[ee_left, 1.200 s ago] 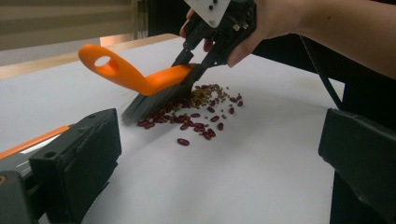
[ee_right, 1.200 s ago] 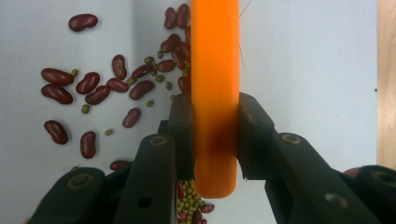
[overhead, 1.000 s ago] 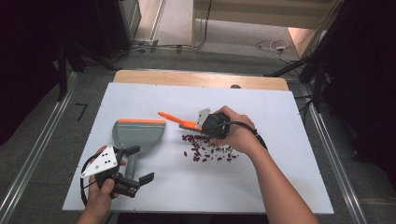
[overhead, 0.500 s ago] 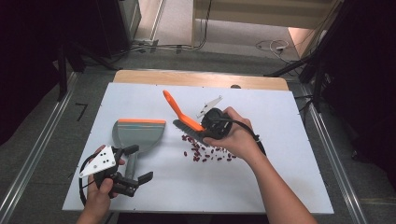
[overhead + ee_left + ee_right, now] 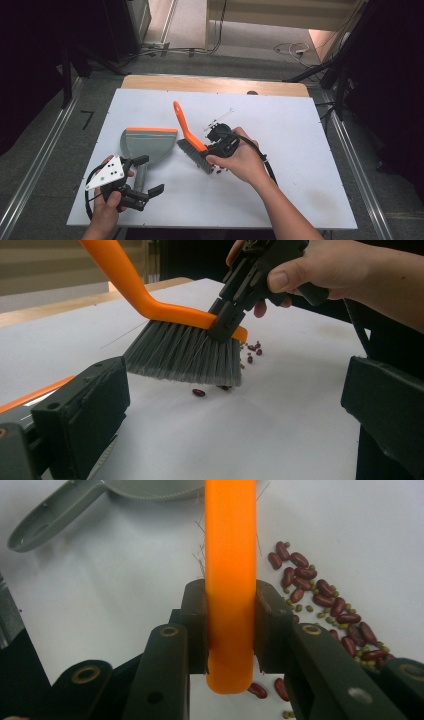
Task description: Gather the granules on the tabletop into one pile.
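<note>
High view: right hand-held gripper [image 5: 216, 146] pinches the brush [image 5: 190, 138] by its orange back, jaws clamped on either side of it. Brush is tilted, handle pointing up and away from that hand-held gripper, grey bristles down on the white surface [image 5: 300, 150]. Right gripper view confirms: both pads press the orange handle [image 5: 231, 580], which runs straight out between them. Beans [image 5: 320, 605] lie scattered just to the right of those jaws, a couple right under the handle end. Dustpan [image 5: 148, 145] sits flat just beyond the brush tip, grey with an orange lip, handle toward the left hand.

Left hand-held gripper [image 5: 145, 175] is spread, nothing between the jaws, resting low at the near edge of the surface, just beside the dustpan handle. Left gripper view: bristles [image 5: 185, 357] straight ahead between its open jaws, touching the surface, with a few beans [image 5: 199, 392] at and behind the bristle edge.
</note>
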The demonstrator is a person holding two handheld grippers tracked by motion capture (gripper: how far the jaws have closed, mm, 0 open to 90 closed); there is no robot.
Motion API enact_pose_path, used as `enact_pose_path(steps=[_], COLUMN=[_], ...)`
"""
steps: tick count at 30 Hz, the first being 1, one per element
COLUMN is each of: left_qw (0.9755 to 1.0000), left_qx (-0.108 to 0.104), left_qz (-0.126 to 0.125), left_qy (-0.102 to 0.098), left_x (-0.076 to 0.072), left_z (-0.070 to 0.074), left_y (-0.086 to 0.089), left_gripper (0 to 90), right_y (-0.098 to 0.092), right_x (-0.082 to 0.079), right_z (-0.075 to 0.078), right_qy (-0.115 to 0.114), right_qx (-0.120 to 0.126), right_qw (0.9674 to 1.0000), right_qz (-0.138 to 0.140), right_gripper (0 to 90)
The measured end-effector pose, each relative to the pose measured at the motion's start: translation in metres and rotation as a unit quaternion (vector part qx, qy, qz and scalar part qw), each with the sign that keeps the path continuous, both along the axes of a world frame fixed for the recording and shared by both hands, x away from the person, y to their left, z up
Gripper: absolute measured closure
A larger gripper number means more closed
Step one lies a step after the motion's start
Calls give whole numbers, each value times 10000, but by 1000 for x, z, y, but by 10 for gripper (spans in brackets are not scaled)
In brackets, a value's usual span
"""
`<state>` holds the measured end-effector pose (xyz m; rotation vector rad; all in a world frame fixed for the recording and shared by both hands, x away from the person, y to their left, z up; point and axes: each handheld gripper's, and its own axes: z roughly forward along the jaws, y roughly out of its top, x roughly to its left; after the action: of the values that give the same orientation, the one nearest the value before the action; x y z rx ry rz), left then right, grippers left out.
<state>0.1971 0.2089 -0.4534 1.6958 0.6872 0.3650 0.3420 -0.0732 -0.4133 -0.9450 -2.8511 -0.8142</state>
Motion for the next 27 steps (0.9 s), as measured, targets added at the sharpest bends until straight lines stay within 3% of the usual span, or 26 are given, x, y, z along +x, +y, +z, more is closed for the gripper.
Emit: enact_pose_path(steps=[4, 7, 8, 13, 18, 23, 27], left_qw=[10000, 10000, 10000, 10000, 10000, 10000, 10000], left_qx=[-45, -43, -46, -24, 8, -21, 3], left_qz=[13, 41, 49, 32, 30, 61, 64], left_qy=[7, -10, -18, -9, -13, -7, -19], left_x=[1, 1, 2, 1, 2, 2, 2], left_z=[-1, 0, 0, -1, -1, -1, -1], left_y=[2, 4, 4, 2, 2, 3, 3], left_gripper=[0, 0, 0, 0, 0, 0, 0], right_y=[1, 3, 3, 2, -5, -16, -22], right_x=[-2, -3, -1, 10, 18, 31, 34], right_z=[1, 1, -1, -16, -21, -27, -27], right_qy=[126, 380, 572, 832, 940, 1250, 1270], right_qx=[66, 117, 142, 67, 74, 114, 94], right_qw=[9999, 9991, 9982, 9958, 9938, 9883, 9870], right_qz=[-38, -131, -146, -381, -589, -867, -985], right_gripper=[689, 689, 689, 689, 689, 688, 688])
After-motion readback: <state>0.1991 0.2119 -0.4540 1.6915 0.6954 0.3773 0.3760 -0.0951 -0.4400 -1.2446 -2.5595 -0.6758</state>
